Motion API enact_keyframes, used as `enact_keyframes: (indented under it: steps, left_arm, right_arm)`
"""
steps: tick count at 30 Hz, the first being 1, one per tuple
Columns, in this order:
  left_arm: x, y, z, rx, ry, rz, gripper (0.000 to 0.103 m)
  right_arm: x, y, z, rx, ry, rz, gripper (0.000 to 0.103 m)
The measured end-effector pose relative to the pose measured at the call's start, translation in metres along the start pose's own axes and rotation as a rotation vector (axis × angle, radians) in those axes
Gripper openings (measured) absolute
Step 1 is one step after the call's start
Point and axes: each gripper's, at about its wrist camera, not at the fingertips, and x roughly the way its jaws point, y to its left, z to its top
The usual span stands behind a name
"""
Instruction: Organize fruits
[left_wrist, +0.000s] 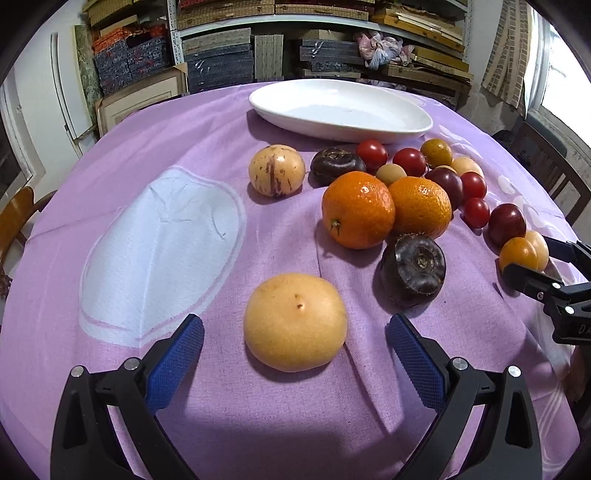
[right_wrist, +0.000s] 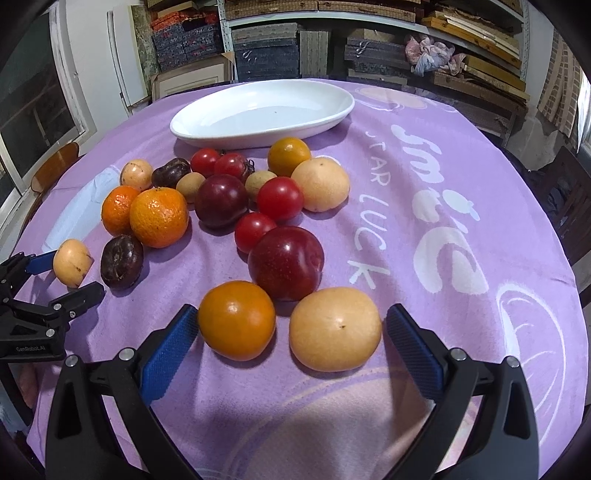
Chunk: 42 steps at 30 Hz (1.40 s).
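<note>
My left gripper (left_wrist: 294, 336) is open, its blue pads on either side of a pale yellow round fruit (left_wrist: 295, 322) on the purple cloth, not touching it. My right gripper (right_wrist: 290, 330) is open around two fruits side by side: an orange-yellow one (right_wrist: 236, 319) and a pale yellow one (right_wrist: 335, 328). Two tangerines (left_wrist: 357, 209), dark purple fruits (left_wrist: 413, 270), red tomatoes (left_wrist: 409, 161), plums (right_wrist: 285, 263) and other small fruits lie in a loose heap. An empty white oval dish (left_wrist: 340, 110) stands behind them.
The round table wears a purple cloth (right_wrist: 461, 166) with white print. Wooden chairs (left_wrist: 16, 218) stand at its left and right sides. Shelves of boxes (left_wrist: 221, 55) fill the back wall. Each gripper shows in the other's view, the left one (right_wrist: 72, 275) and the right one (left_wrist: 532, 258).
</note>
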Motion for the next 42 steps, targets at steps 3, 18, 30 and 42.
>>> enact_keyframes:
  steps: [3, 18, 30, 42]
  left_arm:
    - [-0.001, 0.003, 0.0, -0.01, 0.011, 0.002, 0.1]
    - [-0.019, 0.016, 0.008, -0.04, -0.014, -0.038, 0.081]
    - [-0.007, 0.003, 0.011, -0.007, -0.021, -0.084, 0.047]
    - [-0.009, 0.014, 0.004, -0.053, -0.069, -0.162, 0.047]
  right_arm:
    - [0.001, 0.0, 0.0, -0.001, 0.006, 0.007, 0.099]
    - [0.003, -0.008, 0.002, 0.038, 0.021, 0.036, 0.099]
    - [-0.002, -0.01, 0.002, 0.045, 0.002, 0.071, 0.099]
    - [-0.029, 0.009, -0.013, -0.073, -0.03, 0.095, 0.077]
